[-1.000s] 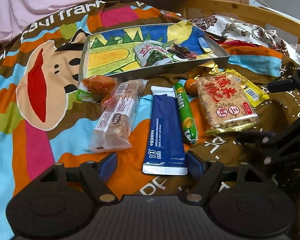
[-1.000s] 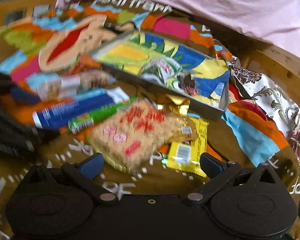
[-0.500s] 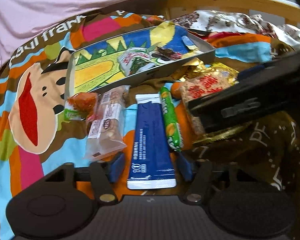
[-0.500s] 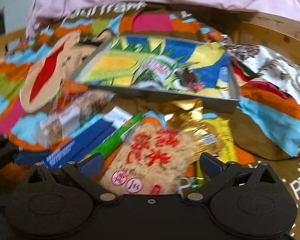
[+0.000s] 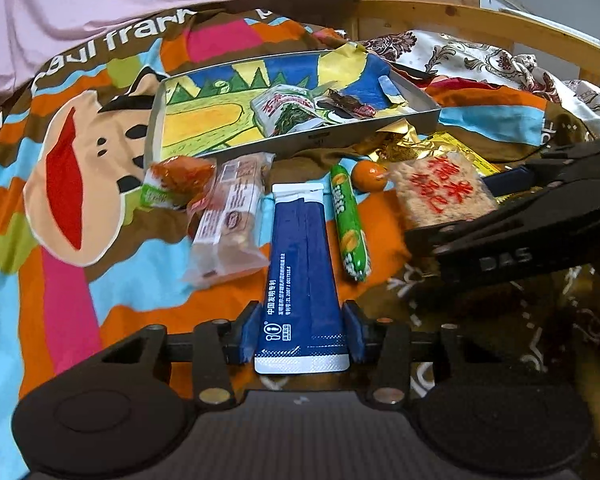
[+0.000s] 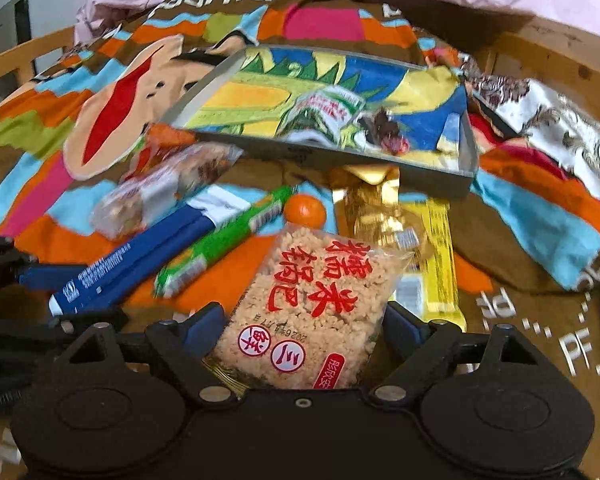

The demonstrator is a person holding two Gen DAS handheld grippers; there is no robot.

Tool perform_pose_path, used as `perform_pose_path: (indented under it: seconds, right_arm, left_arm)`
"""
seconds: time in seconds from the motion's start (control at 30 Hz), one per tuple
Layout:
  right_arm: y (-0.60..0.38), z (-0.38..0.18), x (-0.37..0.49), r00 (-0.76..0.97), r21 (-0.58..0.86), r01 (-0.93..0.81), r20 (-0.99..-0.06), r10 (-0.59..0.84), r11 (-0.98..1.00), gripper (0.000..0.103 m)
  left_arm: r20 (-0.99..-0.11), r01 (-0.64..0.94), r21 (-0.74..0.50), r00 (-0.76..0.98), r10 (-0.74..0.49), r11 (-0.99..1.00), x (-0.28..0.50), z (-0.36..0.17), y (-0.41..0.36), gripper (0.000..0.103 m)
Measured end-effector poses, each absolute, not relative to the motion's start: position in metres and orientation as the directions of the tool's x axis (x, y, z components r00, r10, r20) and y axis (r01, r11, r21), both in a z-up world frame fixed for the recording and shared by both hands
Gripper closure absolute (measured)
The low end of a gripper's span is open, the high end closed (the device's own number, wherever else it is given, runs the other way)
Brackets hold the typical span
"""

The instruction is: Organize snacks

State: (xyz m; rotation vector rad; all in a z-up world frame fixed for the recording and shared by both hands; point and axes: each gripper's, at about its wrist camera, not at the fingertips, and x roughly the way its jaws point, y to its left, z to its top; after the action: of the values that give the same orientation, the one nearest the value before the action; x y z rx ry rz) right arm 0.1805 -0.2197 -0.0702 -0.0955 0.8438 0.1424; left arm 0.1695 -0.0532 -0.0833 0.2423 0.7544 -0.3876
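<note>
Left jaws just closing, narrow, pads at both edges of blue pouch (image 5: 303,276), grip not sure; left gripper (image 5: 303,332) at its near end, long axis pointing away toward tray (image 5: 432,105). Right jaws closing, wide, straddling rice cake pack (image 6: 314,312); right gripper (image 6: 304,326) nearer that.

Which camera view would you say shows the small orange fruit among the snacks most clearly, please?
The right wrist view shows the orange fruit best: its round outline is nearly whole, above the rice cracker pack. The left wrist view shows the fruit smaller, squeezed between the green sausage stick and that pack.
</note>
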Motion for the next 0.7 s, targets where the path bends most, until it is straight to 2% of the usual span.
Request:
perform_pose_path:
  seconds: [0.13, 0.3, 0.5, 0.63, 0.7]
  right_arm:
    - [-0.222, -0.070, 0.171, 0.648, -0.033, -0.177, -0.757, 0.091, 0.984, 0.016]
    - [-0.216, -0.073, 0.172, 0.658, -0.050, -0.158, -0.750, 0.067, 0.986, 0.005]
    - [-0.206, -0.085, 0.176, 0.665, -0.144, -0.164, -0.747, 0.002, 0.976, 0.003]
    - [-0.204, -0.088, 0.176, 0.671, -0.162, -0.159, -0.742, -0.014, 0.974, 0.002]
    - [-0.204, -0.087, 0.174, 0.674, -0.161, -0.153, -0.738, -0.016, 0.975, 0.007]
  left_arm:
    - [-0.726, 0.426, 0.062, 0.639, -0.252, 0.903, 0.155, -0.079, -0.045, 0.056]
    - [-0.737, 0.408, 0.016, 0.622, -0.265, 0.913, 0.152, -0.079, -0.038, 0.054]
    - [-0.728, 0.389, 0.000, 0.631, -0.266, 0.921, 0.170, -0.080, -0.048, 0.044]
    - [-0.730, 0.388, 0.004, 0.631, -0.262, 0.921, 0.183, -0.084, -0.053, 0.044]
    - [-0.731, 0.389, 0.008, 0.631, -0.260, 0.921, 0.186, -0.085, -0.054, 0.046]
